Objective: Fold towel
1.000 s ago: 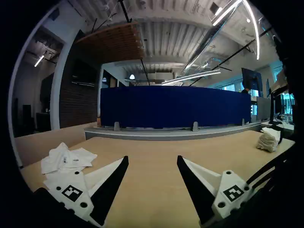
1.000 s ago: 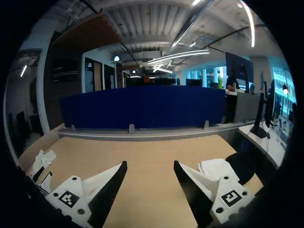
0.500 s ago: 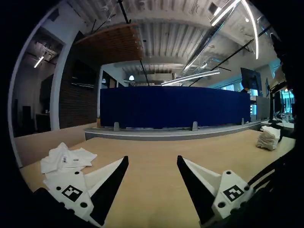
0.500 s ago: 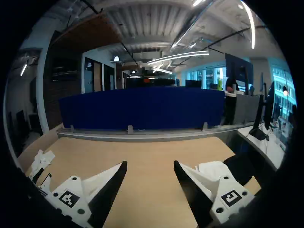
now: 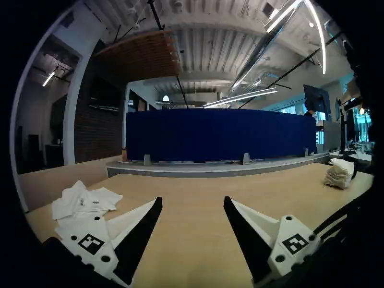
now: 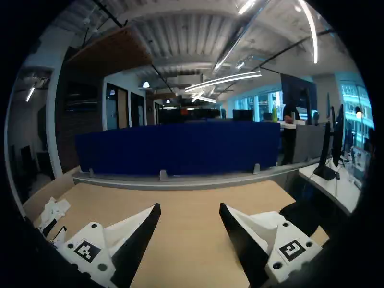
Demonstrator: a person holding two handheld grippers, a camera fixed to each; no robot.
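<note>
Open-plan office, ribbed ceiling with long strip lights (image 5: pixel 249 96), brick wall at left of frame.

Left gripper view: light wood table (image 5: pixel 192 187) runs across the lower half. Blue divider panel (image 5: pixel 221 134) stands along its far edge on a grey rail. Left tongs (image 5: pixel 192 199) at bottom centre, both fingers spread wide, nothing between them, only bare tabletop showing in the gap. Tips look to be above the surface; contact can't be judged. Crumpled white towel (image 5: pixel 84 201) lies on the table at lower left of frame, just beyond the left-hand finger, not touching it, loosely bunched with a small tag showing. Stack of folded white cloths (image 5: pixel 340 173) sits at the far right edge of frame, on the table, well apart from the towel and from the tongs. Dark monitor (image 5: pixel 314 101) behind it at right.

Right gripper view: same table (image 6: pixel 187 201), same blue divider panel (image 6: pixel 182 149) across the middle, windows and monitors on stands (image 6: pixel 331 151) at right of frame. Right tongs (image 6: pixel 190 205) at bottom centre, fingers wide apart, holding nothing, bare wood in the gap. Crumpled white towel (image 6: pixel 54 209) is small at lower left of frame, near the table's edge, well apart from these tongs. White cloth (image 6: pixel 270 216) lies just behind the right-hand finger, partly hidden by it; can't tell whether they touch. Dark rounded object (image 6: pixel 302 213) just beside that cloth at lower right, too dim to identify.
</note>
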